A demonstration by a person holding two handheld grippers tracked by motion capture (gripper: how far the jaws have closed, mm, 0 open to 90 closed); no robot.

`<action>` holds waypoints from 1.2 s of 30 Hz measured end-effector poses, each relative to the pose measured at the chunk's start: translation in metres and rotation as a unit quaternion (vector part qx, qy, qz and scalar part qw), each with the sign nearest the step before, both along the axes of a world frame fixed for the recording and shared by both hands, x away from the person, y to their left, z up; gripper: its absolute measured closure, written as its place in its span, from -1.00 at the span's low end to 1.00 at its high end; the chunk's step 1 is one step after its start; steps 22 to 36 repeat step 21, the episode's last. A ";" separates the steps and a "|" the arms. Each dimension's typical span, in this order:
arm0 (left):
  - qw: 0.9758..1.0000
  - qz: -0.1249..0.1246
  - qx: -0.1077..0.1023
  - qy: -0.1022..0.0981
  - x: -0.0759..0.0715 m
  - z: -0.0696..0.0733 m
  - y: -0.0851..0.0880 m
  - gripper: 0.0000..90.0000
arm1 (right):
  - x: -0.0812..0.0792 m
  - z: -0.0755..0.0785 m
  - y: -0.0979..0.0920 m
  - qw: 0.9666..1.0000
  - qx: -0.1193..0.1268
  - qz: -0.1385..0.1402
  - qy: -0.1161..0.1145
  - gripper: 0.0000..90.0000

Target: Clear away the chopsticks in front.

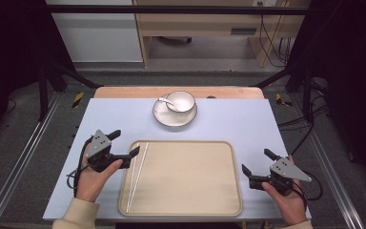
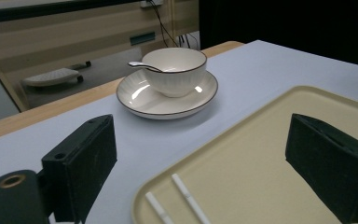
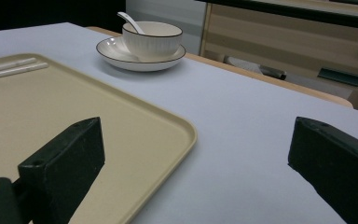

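Your left gripper (image 1: 125, 144) hangs at the tray's (image 1: 186, 200) near-left corner, jaws spread wide with nothing between them. Just beside it lie the chopsticks (image 1: 137, 176), a white pair resting flat on the tray's left strip. Their long axis runs from the tray's near-left corner up toward its far edge, leaning slightly right as they go; the far ends sit close by your left gripper's inner jaw. The two sticks lie nearly parallel, closest together at the near end. In the left gripper view their ends (image 2: 186, 196) show low between the jaws, untouched.

Your right gripper (image 1: 256, 161) hovers off the tray's right edge over the pale blue tabletop (image 1: 248, 119), jaws likewise apart and empty.

Beyond the tray: white bowl (image 1: 181, 101) on a saucer (image 1: 174, 118), both dark-rimmed, spoon (image 1: 166, 101) leaning in the bowl with its handle pointing left.

No brand, label or legible writing on any of it.
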State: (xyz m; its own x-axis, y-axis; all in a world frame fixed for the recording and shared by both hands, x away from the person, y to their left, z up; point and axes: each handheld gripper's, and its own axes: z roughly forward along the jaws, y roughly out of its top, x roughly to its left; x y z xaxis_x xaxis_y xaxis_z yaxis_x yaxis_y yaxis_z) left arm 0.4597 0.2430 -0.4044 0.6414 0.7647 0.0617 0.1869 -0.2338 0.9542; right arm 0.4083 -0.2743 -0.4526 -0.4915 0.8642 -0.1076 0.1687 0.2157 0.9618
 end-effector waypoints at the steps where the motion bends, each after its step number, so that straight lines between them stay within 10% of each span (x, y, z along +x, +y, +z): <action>1: 1.000 0.002 -0.004 -0.002 0.000 -0.001 0.005 -0.84 | 0.000 0.000 0.000 1.000 0.000 0.000 0.000 -0.92; 12: 0.999 0.030 -0.041 -0.009 0.000 -0.017 0.053 -0.90 | -0.001 0.002 -0.006 0.999 0.019 0.000 -0.036 -0.91; 36: 0.998 0.028 -0.059 -0.006 -0.007 -0.028 0.063 -0.90 | -0.001 0.002 -0.005 0.999 0.024 0.006 -0.044 -0.91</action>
